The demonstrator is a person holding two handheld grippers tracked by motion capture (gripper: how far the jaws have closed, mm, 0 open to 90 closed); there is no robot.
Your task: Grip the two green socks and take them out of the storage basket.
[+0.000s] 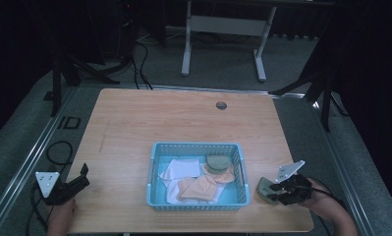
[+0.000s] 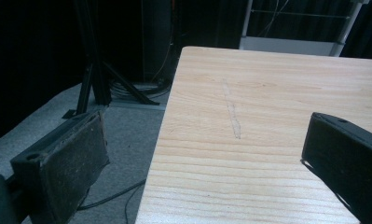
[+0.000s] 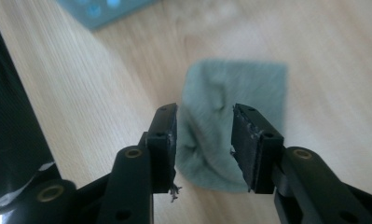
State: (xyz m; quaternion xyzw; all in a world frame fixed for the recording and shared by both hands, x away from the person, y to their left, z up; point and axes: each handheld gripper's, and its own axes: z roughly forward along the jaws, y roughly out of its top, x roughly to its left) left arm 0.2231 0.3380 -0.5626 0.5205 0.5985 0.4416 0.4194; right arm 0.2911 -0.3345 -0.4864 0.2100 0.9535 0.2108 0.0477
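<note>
A grey-green cloth (image 1: 264, 187) (image 3: 239, 84) lies crumpled on the wooden table (image 1: 183, 118), just right of the blue basket (image 1: 196, 145). My right gripper (image 1: 277, 191) (image 3: 204, 135) is low over the cloth, its jaws standing apart on either side of a fold without pinching it. My left gripper (image 1: 83, 177) (image 2: 202, 158) rests at the table's front left corner, jaws wide open over bare wood, nothing between them.
The basket holds white cloths (image 1: 176, 169), orange cloths (image 1: 201, 187) and a grey-green one (image 1: 218, 162). A corner of the basket (image 3: 99, 11) shows beyond the right gripper. A small round grommet (image 1: 221, 105) sits near the table's far edge. Dark stands (image 2: 93, 79) and cables lie on the floor at left.
</note>
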